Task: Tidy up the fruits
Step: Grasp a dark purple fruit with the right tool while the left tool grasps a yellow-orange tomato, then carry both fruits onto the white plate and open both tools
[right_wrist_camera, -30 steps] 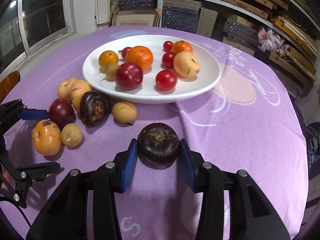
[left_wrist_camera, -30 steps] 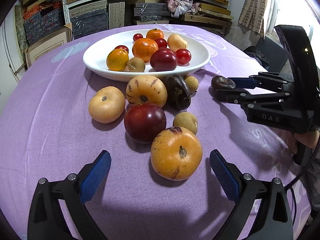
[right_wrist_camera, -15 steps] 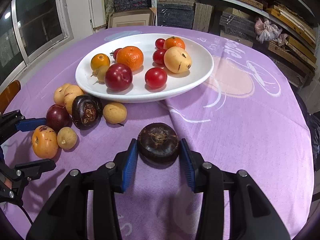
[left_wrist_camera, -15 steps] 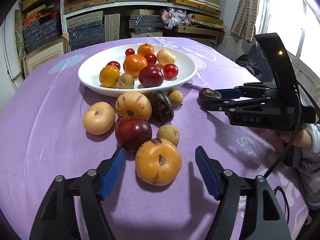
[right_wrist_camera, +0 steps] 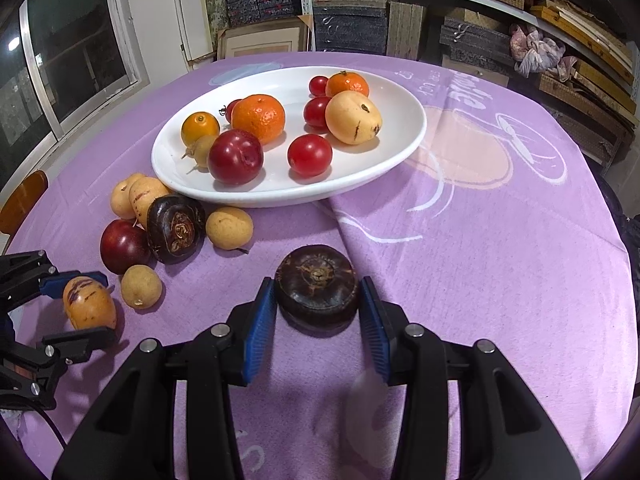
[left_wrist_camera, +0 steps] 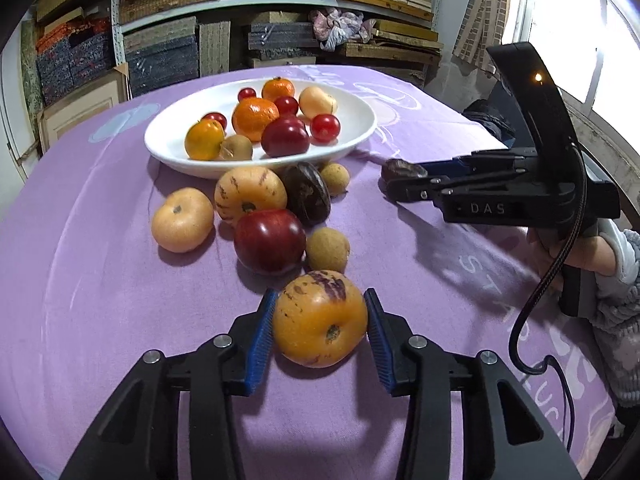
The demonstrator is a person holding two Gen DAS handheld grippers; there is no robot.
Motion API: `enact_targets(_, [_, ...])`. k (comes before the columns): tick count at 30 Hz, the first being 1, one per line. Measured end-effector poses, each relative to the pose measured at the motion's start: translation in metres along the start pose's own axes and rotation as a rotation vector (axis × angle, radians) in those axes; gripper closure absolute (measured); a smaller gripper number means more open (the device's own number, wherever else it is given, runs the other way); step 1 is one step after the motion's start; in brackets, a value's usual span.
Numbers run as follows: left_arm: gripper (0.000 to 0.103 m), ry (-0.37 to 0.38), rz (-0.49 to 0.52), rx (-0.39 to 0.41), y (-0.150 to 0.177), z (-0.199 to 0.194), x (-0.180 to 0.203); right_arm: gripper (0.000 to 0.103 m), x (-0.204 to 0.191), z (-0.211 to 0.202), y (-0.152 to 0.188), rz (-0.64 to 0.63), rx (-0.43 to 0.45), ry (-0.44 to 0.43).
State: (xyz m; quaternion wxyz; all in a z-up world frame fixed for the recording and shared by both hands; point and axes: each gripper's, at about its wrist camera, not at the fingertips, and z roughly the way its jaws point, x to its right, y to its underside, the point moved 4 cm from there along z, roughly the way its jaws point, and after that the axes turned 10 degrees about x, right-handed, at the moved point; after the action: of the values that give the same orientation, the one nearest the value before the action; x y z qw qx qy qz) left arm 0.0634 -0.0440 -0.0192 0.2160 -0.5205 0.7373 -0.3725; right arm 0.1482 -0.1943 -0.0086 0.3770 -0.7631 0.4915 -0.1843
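My left gripper (left_wrist_camera: 320, 320) is shut on an orange fruit with purple streaks (left_wrist_camera: 320, 318), low over the purple cloth; the pair also shows in the right wrist view (right_wrist_camera: 89, 308). My right gripper (right_wrist_camera: 318, 306) is shut on a dark brown round fruit (right_wrist_camera: 318, 284) and holds it just above the cloth; it also shows in the left wrist view (left_wrist_camera: 400, 170). A white plate (left_wrist_camera: 360, 136) behind holds several fruits: oranges, red plums, cherry tomatoes, a pale yellow fruit.
Loose fruits lie on the cloth in front of the plate: a red plum (left_wrist_camera: 269, 241), a striped yellow fruit (left_wrist_camera: 250, 194), a peach-coloured fruit (left_wrist_camera: 182, 220), a dark fruit (left_wrist_camera: 306, 198) and two small tan ones (left_wrist_camera: 328, 249). Shelves of stacked boards stand behind the table.
My left gripper has closed on the orange streaked fruit, which it straddled open a second ago. My right gripper has kept its hold on the dark fruit and drawn back slightly from the plate.
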Motion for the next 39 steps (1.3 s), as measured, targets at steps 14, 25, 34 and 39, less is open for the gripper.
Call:
enact_targets(14, [0.06,-0.013,-0.023,0.062,-0.001,-0.012,-0.004,0.061,-0.009,-0.009,-0.002,-0.053,0.041,0.033])
enact_targets(25, [0.06,0.003,-0.056,0.128,-0.009,-0.025,-0.005,0.061,-0.015,-0.016,-0.001,-0.078,0.07,0.05])
enact_targets(34, [0.06,-0.014,-0.112,0.185,-0.021,-0.039,-0.018,0.061,-0.018,-0.026,-0.002,-0.085,0.103,0.063])
enact_targets(39, [0.06,-0.03,-0.139,0.207,-0.042,-0.042,-0.031,0.061,-0.021,-0.032,-0.003,-0.102,0.134,0.071])
